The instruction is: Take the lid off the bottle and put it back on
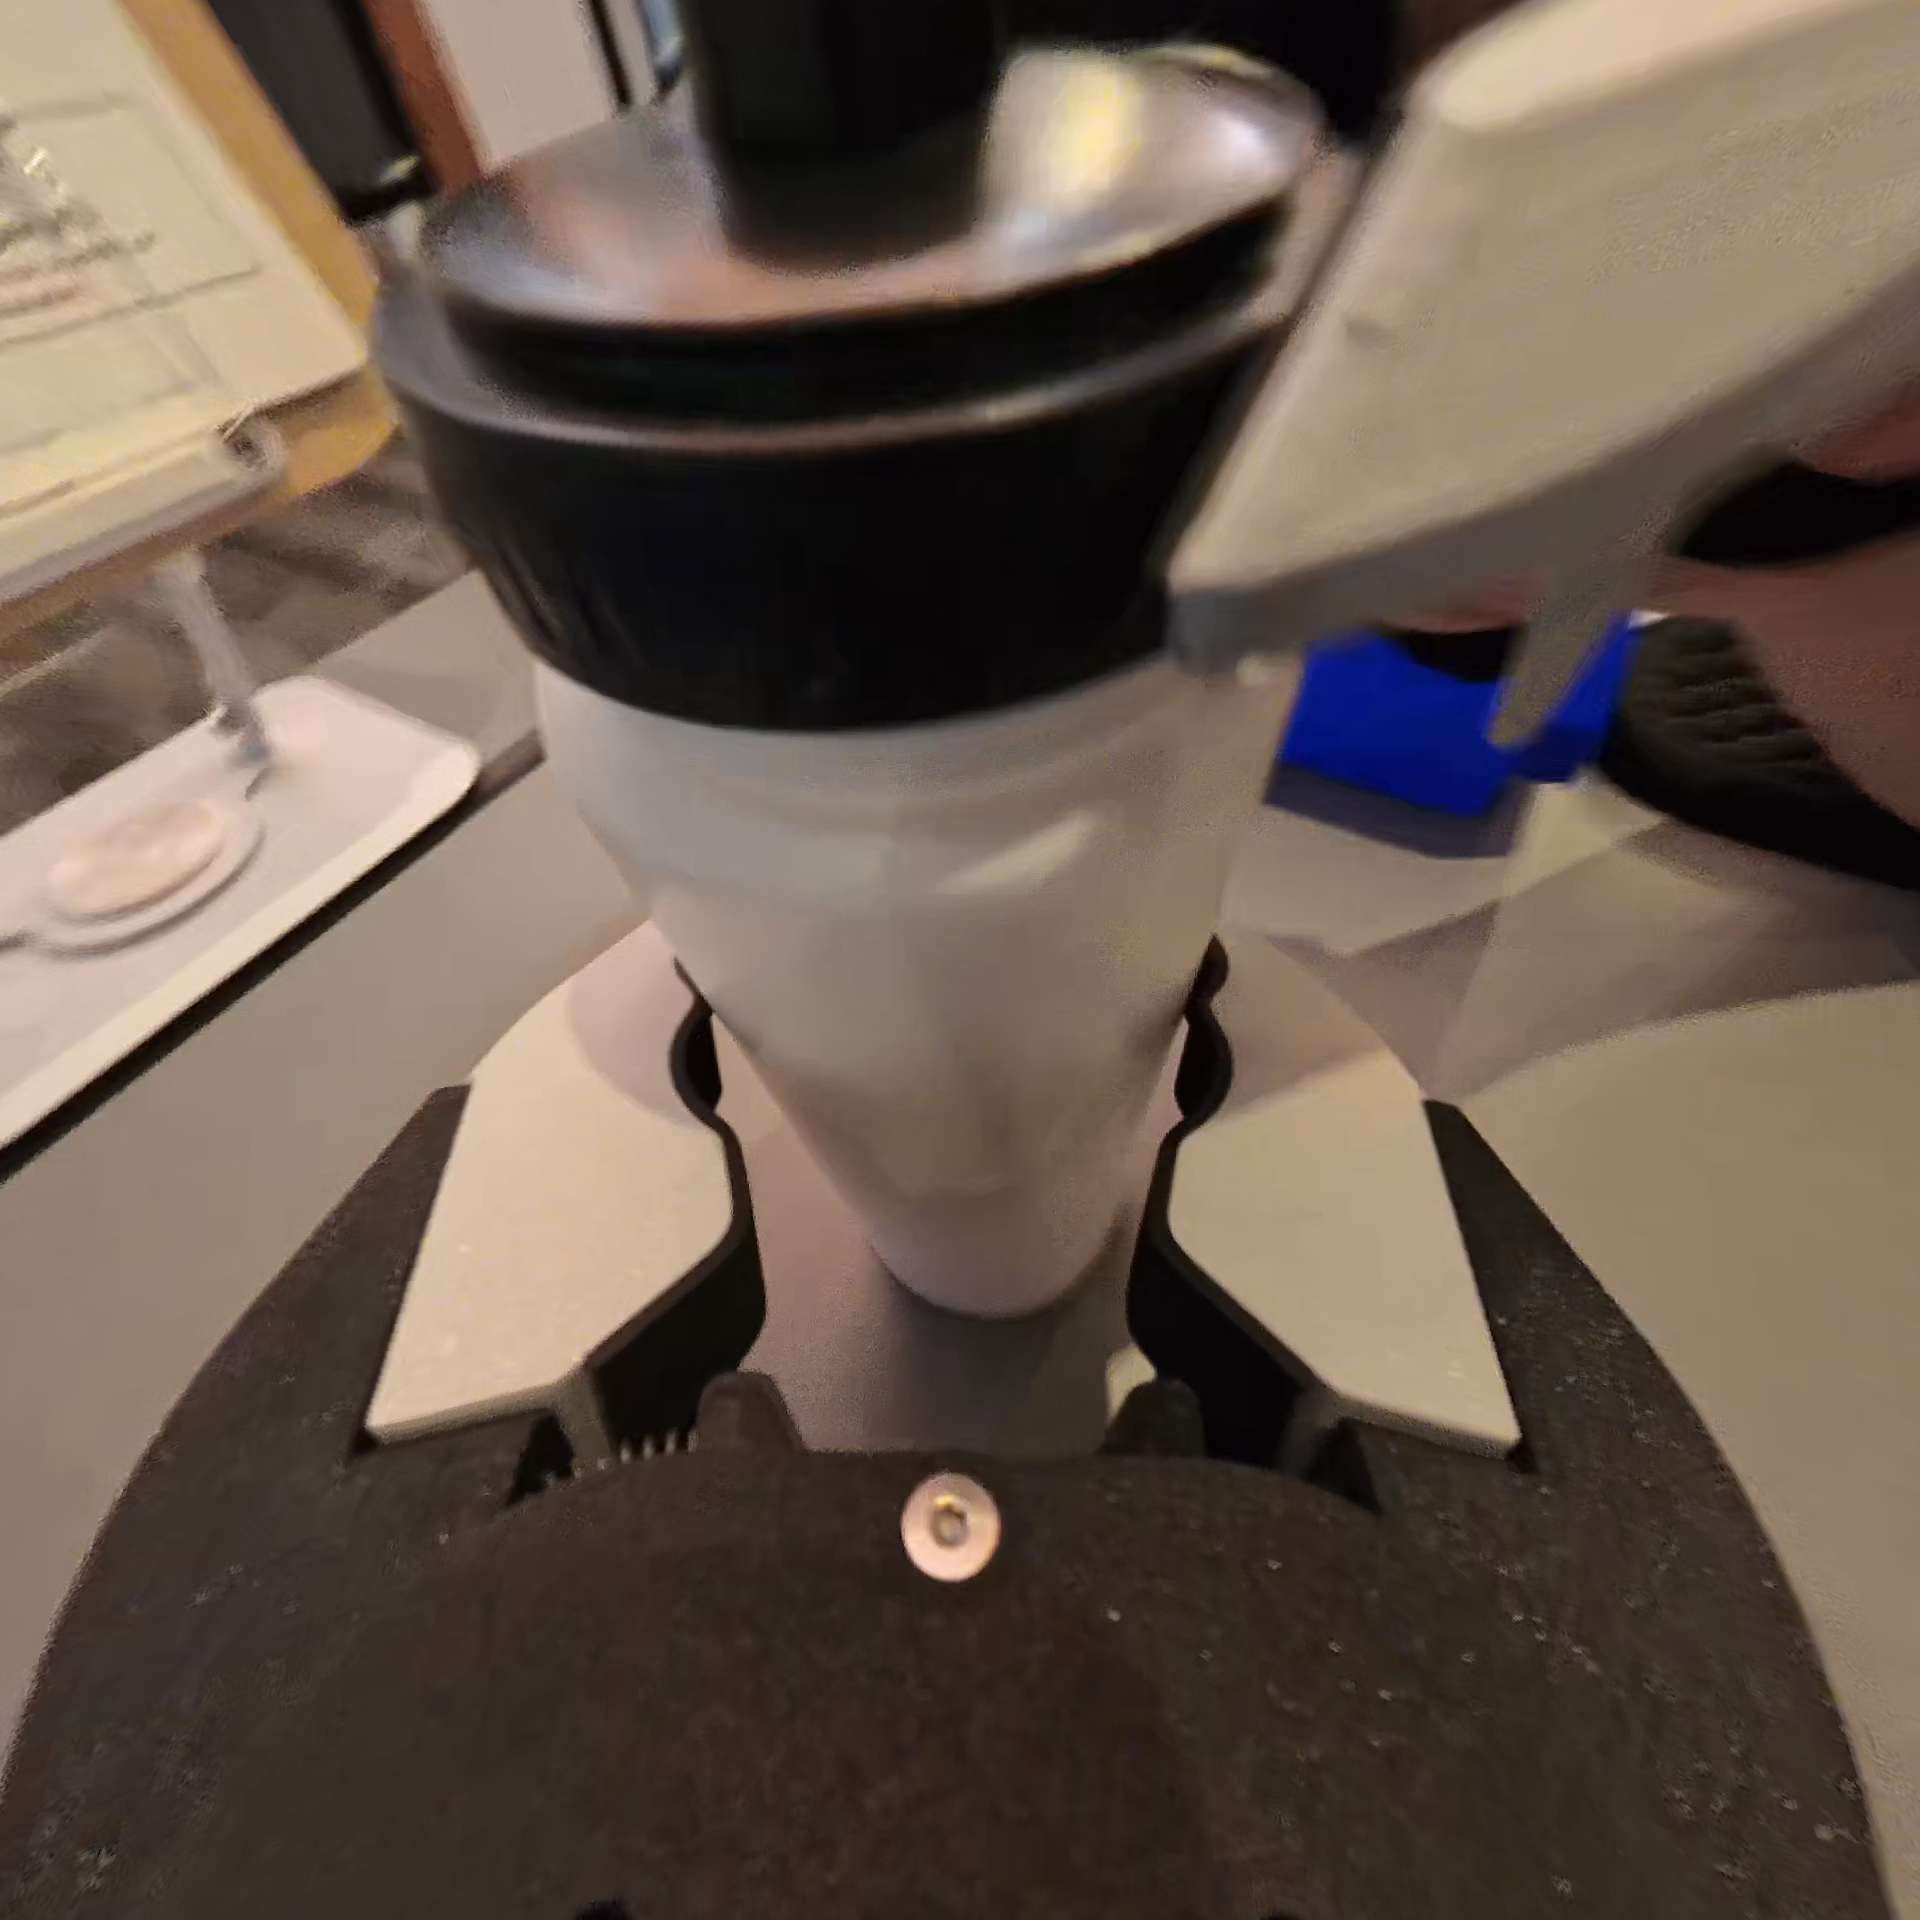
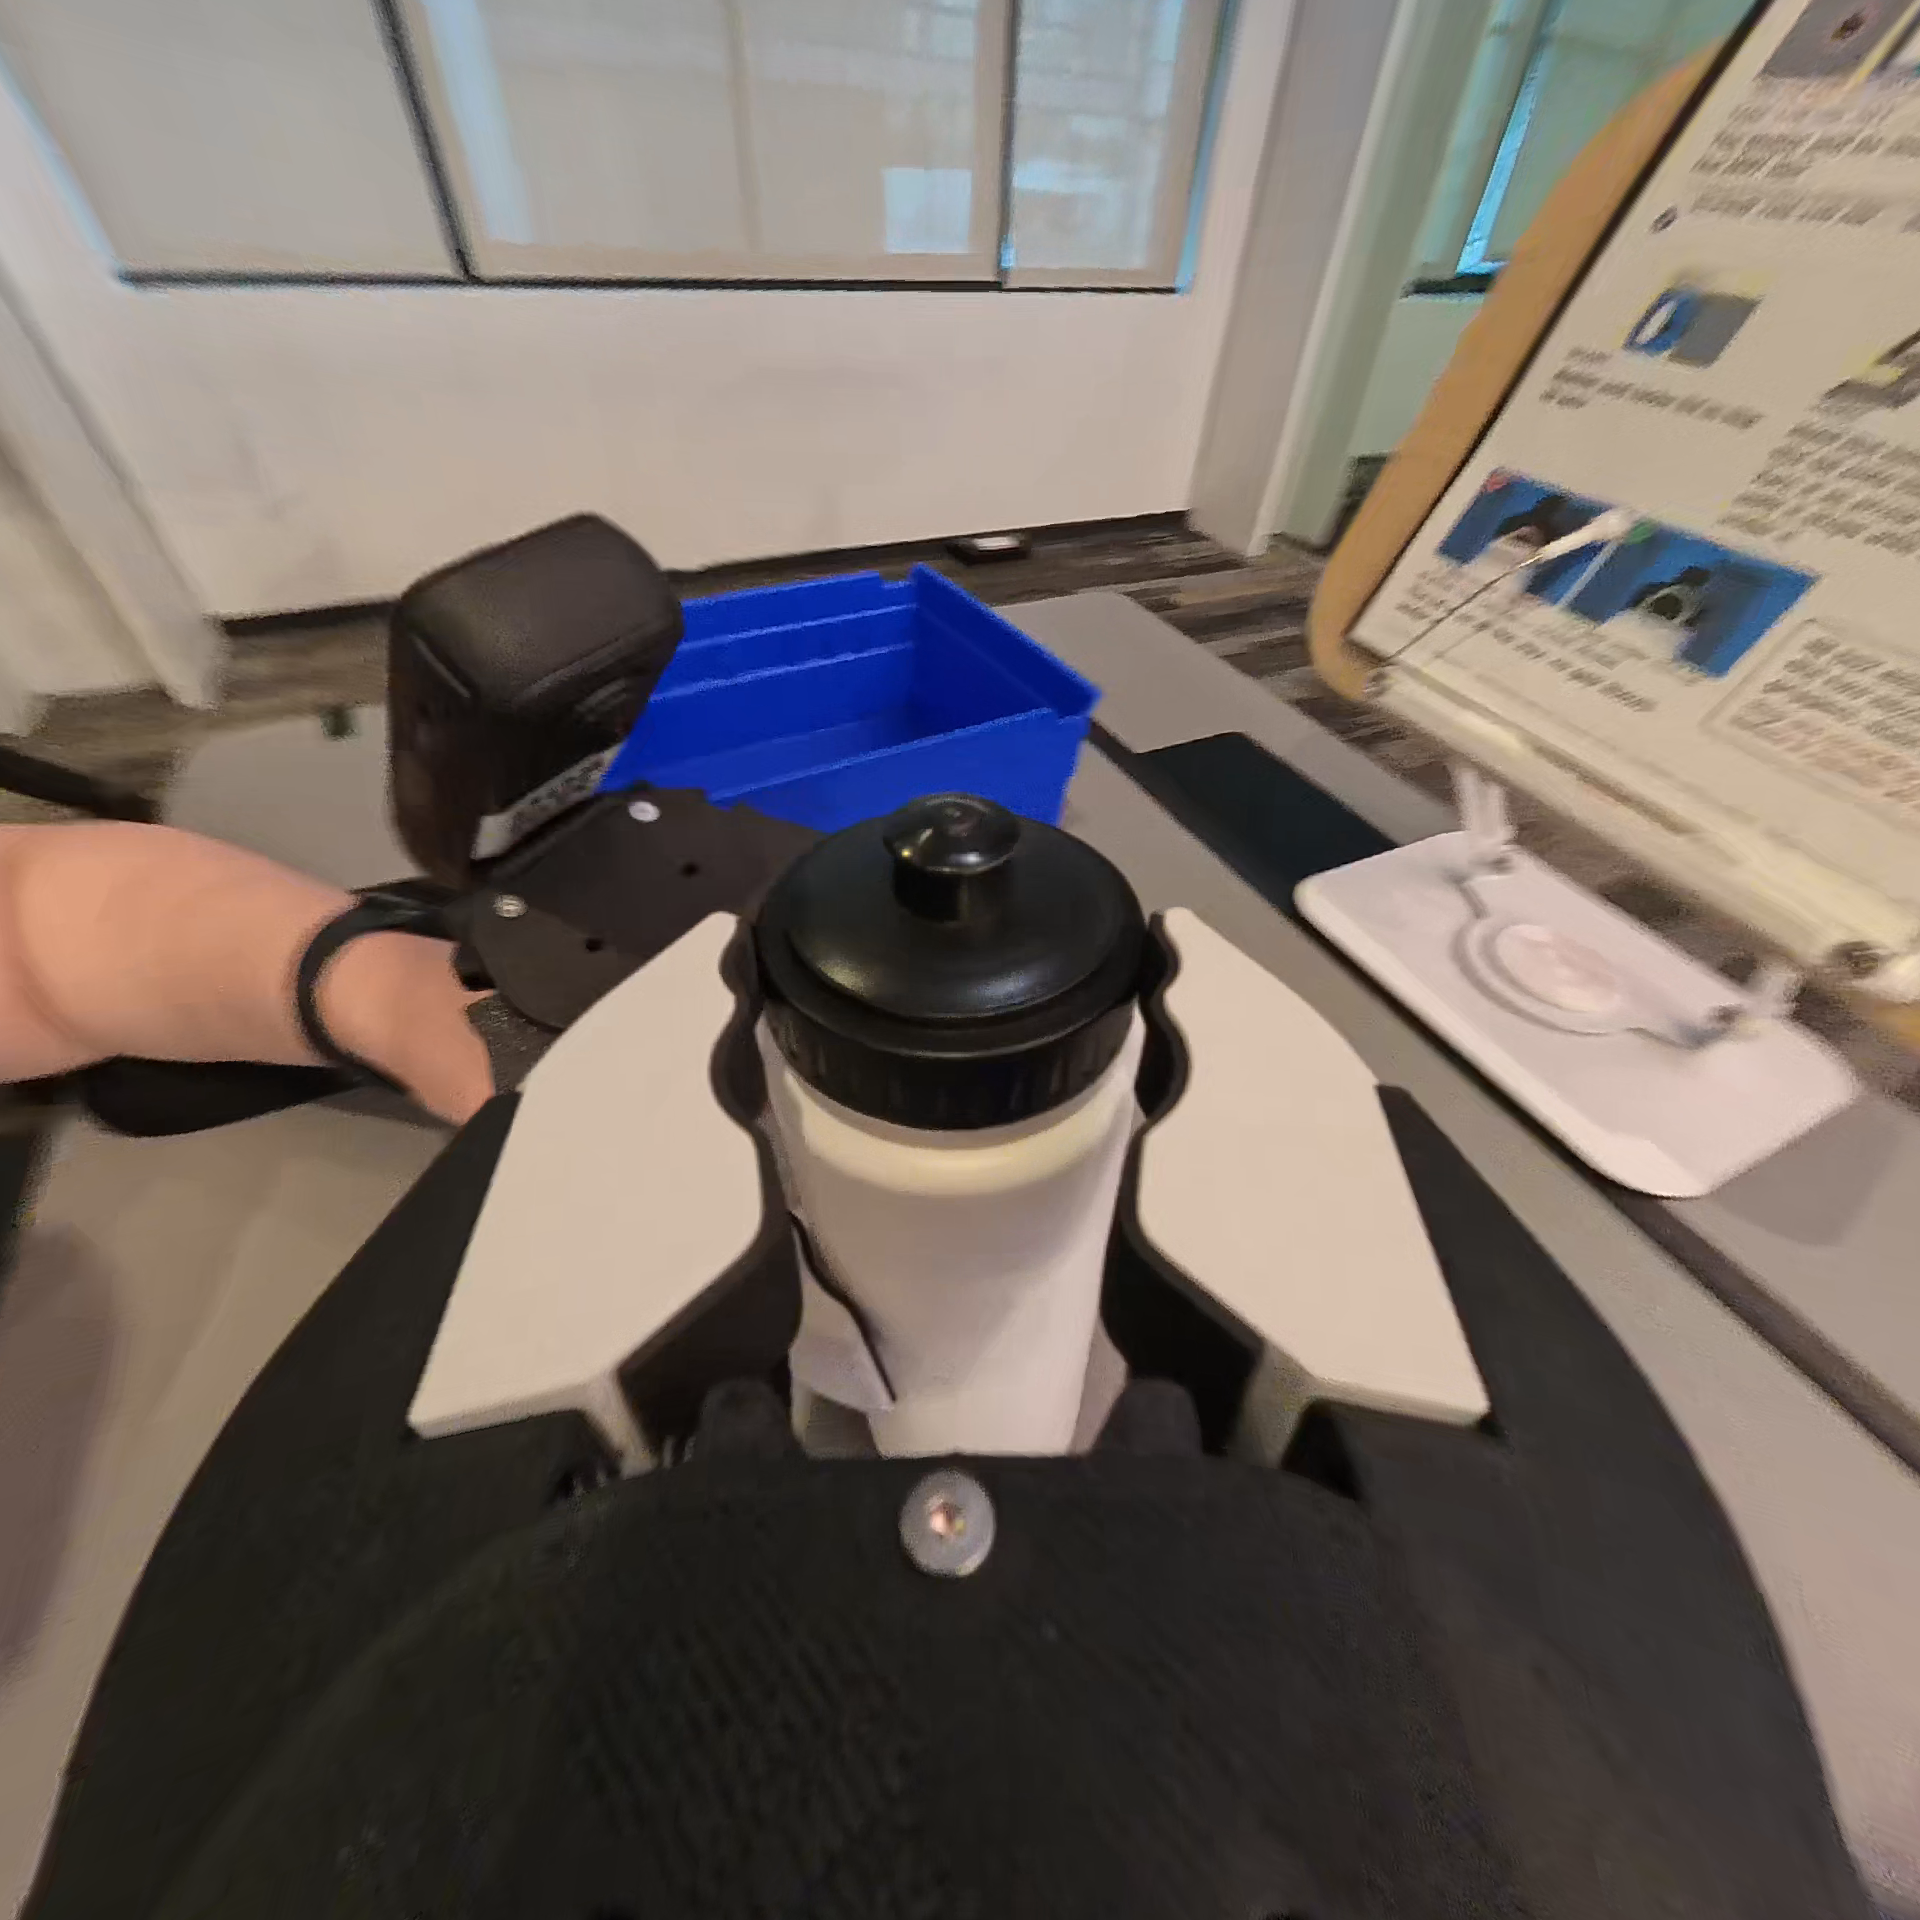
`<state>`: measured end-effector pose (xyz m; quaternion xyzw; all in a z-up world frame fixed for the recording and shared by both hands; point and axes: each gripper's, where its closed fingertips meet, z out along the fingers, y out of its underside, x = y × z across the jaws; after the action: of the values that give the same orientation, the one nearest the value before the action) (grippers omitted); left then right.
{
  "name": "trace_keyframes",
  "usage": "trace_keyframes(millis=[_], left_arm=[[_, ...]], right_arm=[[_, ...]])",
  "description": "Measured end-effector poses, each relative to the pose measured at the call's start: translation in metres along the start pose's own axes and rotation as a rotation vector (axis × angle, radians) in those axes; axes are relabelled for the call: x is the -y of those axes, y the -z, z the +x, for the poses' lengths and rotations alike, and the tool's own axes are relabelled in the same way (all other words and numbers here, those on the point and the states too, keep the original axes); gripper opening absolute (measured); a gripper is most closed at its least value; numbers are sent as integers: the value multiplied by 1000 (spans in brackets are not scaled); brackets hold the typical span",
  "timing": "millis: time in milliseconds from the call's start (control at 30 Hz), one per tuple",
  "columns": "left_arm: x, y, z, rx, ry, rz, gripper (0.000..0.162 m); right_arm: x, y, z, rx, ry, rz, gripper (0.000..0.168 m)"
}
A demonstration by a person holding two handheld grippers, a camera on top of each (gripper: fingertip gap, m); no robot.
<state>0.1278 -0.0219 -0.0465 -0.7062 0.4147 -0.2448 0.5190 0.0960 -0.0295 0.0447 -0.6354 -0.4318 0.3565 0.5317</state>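
The white squeeze bottle point(image 1: 914, 935) is clamped by the left gripper point(image 1: 951, 1049) – steadying it – while the black screw lid point(image 2: 948, 977) (still seated) is pinched by the right gripper point(image 2: 948, 987) for twisting.

White bottle point(image 2: 940, 1236), black lid point(image 2: 945, 977); blue bin point(image 2: 862, 717); grey table point(image 2: 1558, 1299).

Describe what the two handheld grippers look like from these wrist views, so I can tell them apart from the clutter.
Both match: a rough black body with one silver screw in the middle, and two pale grey wedge-shaped fingers lined with black wavy pads. In the right wrist view, the left gripper carries a black boxy camera with a pale sticker. The person's hand wears a black loop strap. No cables show.
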Motion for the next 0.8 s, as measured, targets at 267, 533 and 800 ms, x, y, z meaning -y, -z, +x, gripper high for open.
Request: trace_keyframes(millis=[267, 533, 800], left_arm=[[9, 3, 39, -430, 196, 128, 103], [4, -4, 30, -331, 323, 26, 102], [0, -2, -1, -11, 130, 14, 103]], right_arm=[[-3, 8, -5, 380, -276, 48, 72], [-8, -1, 12, 148, -363, 25, 72], [-1, -3, 5, 0, -225, 45, 72]])
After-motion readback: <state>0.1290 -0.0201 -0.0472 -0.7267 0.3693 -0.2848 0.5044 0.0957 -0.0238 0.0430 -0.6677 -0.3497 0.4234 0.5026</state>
